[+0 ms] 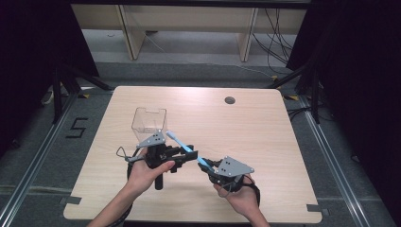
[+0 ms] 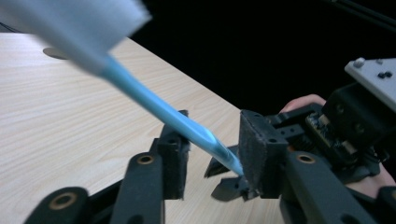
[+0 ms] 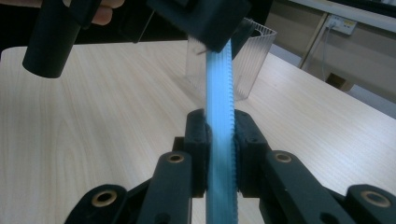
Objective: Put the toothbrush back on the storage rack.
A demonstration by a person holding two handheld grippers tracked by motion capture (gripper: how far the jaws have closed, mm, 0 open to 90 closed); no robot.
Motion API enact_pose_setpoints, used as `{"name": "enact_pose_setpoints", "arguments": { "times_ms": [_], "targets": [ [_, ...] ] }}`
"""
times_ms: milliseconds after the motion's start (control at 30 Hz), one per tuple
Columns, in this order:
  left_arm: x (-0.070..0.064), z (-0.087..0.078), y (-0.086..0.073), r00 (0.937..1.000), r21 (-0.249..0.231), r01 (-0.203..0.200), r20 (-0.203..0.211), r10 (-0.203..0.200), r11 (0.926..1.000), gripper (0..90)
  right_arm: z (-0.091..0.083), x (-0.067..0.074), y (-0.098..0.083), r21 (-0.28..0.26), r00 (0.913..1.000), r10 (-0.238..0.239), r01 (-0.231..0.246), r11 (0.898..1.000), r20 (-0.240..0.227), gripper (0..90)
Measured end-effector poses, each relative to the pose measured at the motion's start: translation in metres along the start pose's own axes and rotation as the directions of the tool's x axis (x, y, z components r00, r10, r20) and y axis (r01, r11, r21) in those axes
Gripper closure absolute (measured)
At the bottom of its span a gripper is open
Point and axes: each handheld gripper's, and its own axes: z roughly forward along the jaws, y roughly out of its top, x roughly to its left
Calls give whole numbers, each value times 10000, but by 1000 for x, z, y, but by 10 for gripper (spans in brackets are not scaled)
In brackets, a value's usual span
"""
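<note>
High view: floor marking "5" (image 1: 77, 127) lies left of the table (image 1: 265, 142).

The right gripper (image 3: 219, 144) clamps a light blue toothbrush handle (image 3: 219, 93) between its two black jaws, the handle running straight up. Its far end meets the left gripper (image 3: 205, 23) above, in front of a clear plastic container (image 3: 254, 60) standing on the wooden table (image 3: 93, 116).

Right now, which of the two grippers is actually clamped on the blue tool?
The right gripper: its pads press both sides of the blue tool. The left gripper has the tool passing between its jaws with a gap on one side.
</note>
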Motion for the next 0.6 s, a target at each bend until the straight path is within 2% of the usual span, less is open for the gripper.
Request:
{"name": "enact_pose_setpoints", "arguments": {
  "times_ms": [33,67,100,133,200,300,367,433,467,500,533,600],
  "targets": [
    [-1,0,1,10000,-41,-3,30,3,10000,675,1,1,0,4,10000,6,-6,10000,43,786],
    [-1,0,1,10000,-64,-16,78,16,10000,675,1,1,0,4,10000,6,-6,10000,43,786],
    [-2,0,2,10000,-83,-60,48,61,9999,726,2,2,0,78,10000,37,-37,10000,78,785],
    [-3,1,2,9999,-145,-84,94,85,9999,726,2,2,0,78,10000,37,-37,10000,78,785],
    [-5,1,3,9997,-142,-117,233,120,9998,772,3,2,0,89,9998,-124,123,9999,129,782],
    [-9,2,4,9985,-107,-385,393,389,9992,805,5,3,0,176,9999,-56,54,9998,140,762],
    [-11,3,5,9974,-106,-625,358,628,9980,819,5,4,0,231,9997,109,-113,9997,201,742],
    [-12,3,6,9968,-132,-718,339,723,9973,823,6,4,1,280,9997,174,-179,9994,194,688],
    [-12,3,7,9962,-113,-816,306,819,9966,825,6,3,1,248,9996,-72,65,9997,282,642],
    [-12,3,7,9953,-96,-939,222,941,9955,825,6,3,1,277,9993,-75,65,9996,377,613],
    [-12,2,8,9942,-48,-1073,101,1074,9942,826,6,4,1,369,9995,149,-158,9992,261,575],
    [-12,1,8,9912,44,-1312,-195,1313,9913,826,4,3,1,445,9986,282,-302,9986,444,516]
  ]
}}
